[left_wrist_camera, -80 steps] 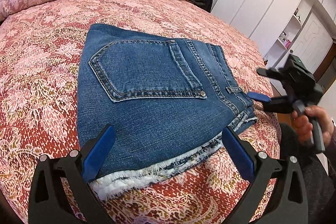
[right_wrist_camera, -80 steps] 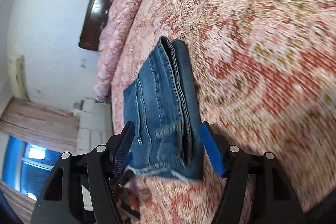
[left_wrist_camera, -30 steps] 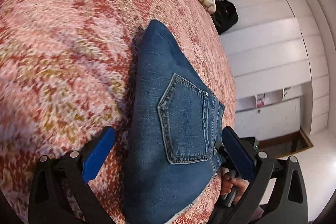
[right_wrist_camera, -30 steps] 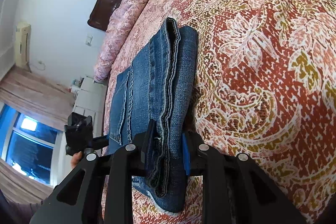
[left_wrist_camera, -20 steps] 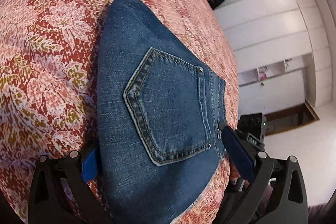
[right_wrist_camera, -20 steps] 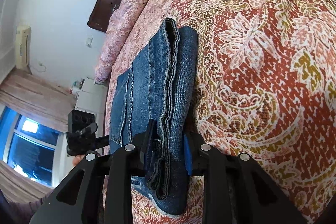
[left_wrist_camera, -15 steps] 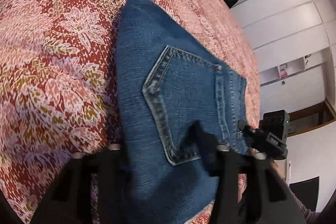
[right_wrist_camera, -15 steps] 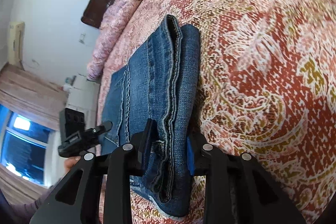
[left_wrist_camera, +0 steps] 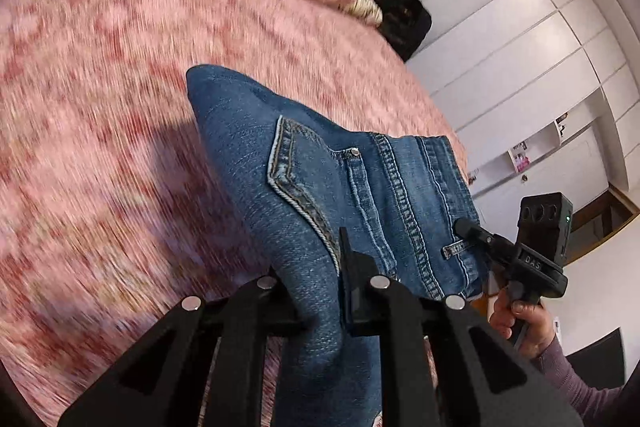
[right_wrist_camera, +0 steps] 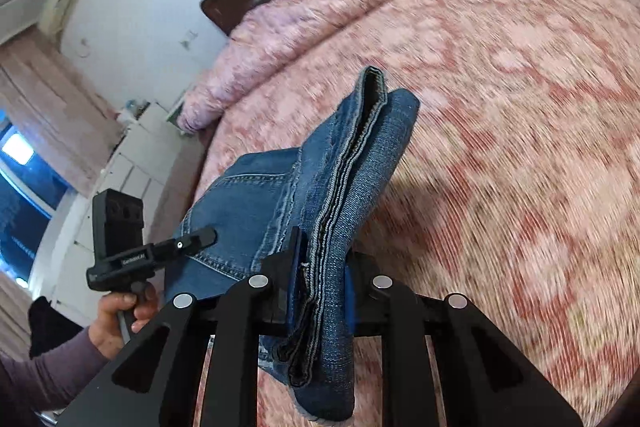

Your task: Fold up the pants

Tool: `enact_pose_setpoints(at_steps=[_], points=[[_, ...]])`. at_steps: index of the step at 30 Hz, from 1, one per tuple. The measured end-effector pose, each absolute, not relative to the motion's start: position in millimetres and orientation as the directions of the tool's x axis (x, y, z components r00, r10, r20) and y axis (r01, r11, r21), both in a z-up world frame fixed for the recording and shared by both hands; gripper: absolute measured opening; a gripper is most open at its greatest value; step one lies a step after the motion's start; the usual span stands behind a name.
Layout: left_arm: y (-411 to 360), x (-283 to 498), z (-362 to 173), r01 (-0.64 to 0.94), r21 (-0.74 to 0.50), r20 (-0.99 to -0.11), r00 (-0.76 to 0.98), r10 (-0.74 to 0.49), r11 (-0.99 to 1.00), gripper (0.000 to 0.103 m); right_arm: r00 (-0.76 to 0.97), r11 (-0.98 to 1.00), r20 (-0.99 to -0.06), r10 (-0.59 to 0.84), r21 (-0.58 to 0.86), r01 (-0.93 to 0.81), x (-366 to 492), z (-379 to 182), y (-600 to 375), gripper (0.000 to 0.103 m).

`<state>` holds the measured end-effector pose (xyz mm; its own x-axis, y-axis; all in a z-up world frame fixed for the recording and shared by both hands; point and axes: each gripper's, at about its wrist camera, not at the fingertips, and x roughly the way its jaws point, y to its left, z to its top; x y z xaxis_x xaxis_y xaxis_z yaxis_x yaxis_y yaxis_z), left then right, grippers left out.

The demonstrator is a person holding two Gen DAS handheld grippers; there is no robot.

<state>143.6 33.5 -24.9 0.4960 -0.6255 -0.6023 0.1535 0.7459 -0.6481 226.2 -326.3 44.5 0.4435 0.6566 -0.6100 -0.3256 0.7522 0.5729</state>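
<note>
Left wrist view: left tool (left_wrist_camera: 316, 281), its jaws just closed, is pinching the folded jeans (left_wrist_camera: 320, 179); right tool (right_wrist_camera: 320, 291) is clamping their layered edge, holding them above the bed (right_wrist_camera: 520, 107).

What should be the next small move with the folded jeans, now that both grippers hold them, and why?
Probably carry the folded jeans level to their resting place on the bedspread and lower them. The left gripper has just closed on one end, the right gripper clamps the layered edge, and the bundle hangs between them, its far end sagging.
</note>
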Motion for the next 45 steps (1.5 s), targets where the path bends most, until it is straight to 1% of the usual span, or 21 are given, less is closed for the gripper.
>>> enact_pose_setpoints(at_steps=[2,4,5,6,7,8,10,12,13,15,19,23,27,29,30,31,32,34,38,40,45], points=[[46,154,-24,0.128,-0.642,-0.616,0.503,-0.607,0.756,0.012,0.434,0.746,-0.610,0.663,0.590,-0.309,240,37,-323,0.017],[56,169,-31,0.098,-0.607,-0.661,0.490,-0.569,0.789,0.016,0.412,0.744,-0.625,0.663,0.611,-0.270,254,11,-316,0.017],[60,175,-44,0.055,-0.566,-0.712,0.470,-0.522,0.822,0.024,0.384,0.740,-0.640,0.666,0.634,-0.226,261,-8,-313,0.018],[55,184,-58,0.014,-0.537,-0.755,0.438,-0.488,0.843,0.043,0.344,0.764,-0.692,0.635,0.628,-0.147,267,-34,-311,0.025],[60,187,-75,-0.054,-0.467,-0.823,0.391,-0.411,0.883,0.057,0.308,0.808,-0.757,0.576,0.584,-0.078,268,-54,-312,0.038],[64,189,-83,-0.114,-0.392,-0.873,0.360,-0.330,0.913,0.075,0.343,0.774,-0.715,0.609,0.630,-0.061,264,-64,-320,0.038],[75,175,-77,-0.148,-0.419,-0.844,0.427,-0.325,0.896,0.076,0.389,0.738,-0.675,0.627,0.675,-0.017,254,-65,-332,0.038],[76,156,-58,-0.184,-0.335,-0.845,0.492,-0.208,0.924,0.079,0.418,0.766,-0.696,0.584,0.643,0.000,244,-58,-340,0.038],[74,147,-48,-0.167,-0.338,-0.822,0.532,-0.204,0.926,0.080,0.436,0.781,-0.702,0.563,0.625,-0.002,240,-51,-342,0.039],[52,124,-24,-0.085,-0.316,-0.768,0.608,-0.202,0.945,0.088,0.486,0.790,-0.689,0.538,0.613,-0.005,232,-37,-348,0.039],[-1,108,-19,0.079,-0.215,-0.774,0.594,-0.219,0.973,0.089,0.542,0.746,-0.610,0.579,0.665,-0.048,241,-5,-341,0.039],[-31,109,-42,0.103,-0.167,-0.828,0.526,-0.196,0.981,0.089,0.495,0.727,-0.582,0.645,0.667,-0.164,273,14,-295,0.039],[-31,101,-52,0.092,-0.155,-0.834,0.521,-0.180,0.984,0.089,0.456,0.722,-0.594,0.663,0.669,-0.178,304,11,-264,0.039],[-33,102,-55,0.097,-0.143,-0.837,0.519,-0.173,0.985,0.089,0.459,0.753,-0.637,0.620,0.647,-0.118,319,-1,-255,0.040],[-31,99,-62,0.097,-0.147,-0.836,0.520,-0.176,0.984,0.089,0.426,0.792,-0.704,0.568,0.609,-0.050,330,-17,-251,0.045],[-30,96,-61,0.094,-0.158,-0.835,0.519,-0.184,0.983,0.089,0.402,0.803,-0.732,0.551,0.596,-0.016,334,-30,-253,0.047],[-27,96,-61,0.091,-0.181,-0.831,0.519,-0.201,0.979,0.089,0.419,0.792,-0.719,0.554,0.610,0.000,336,-39,-256,0.046],[-26,99,-63,0.086,-0.192,-0.830,0.517,-0.209,0.978,0.089,0.428,0.794,-0.716,0.551,0.608,-0.005,335,-40,-255,0.046],[-27,105,-69,0.076,-0.192,-0.833,0.514,-0.203,0.978,0.089,0.398,0.861,-0.779,0.485,0.504,-0.063,325,-21,-243,0.047],[-28,107,-71,0.075,-0.187,-0.833,0.517,-0.199,0.979,0.089,0.394,0.855,-0.775,0.494,0.515,-0.057,312,-14,-247,0.049],[-27,110,-74,0.076,-0.182,-0.833,0.517,-0.195,0.980,0.089,0.387,0.755,-0.675,0.628,0.649,-0.094,253,-9,-271,0.049]])
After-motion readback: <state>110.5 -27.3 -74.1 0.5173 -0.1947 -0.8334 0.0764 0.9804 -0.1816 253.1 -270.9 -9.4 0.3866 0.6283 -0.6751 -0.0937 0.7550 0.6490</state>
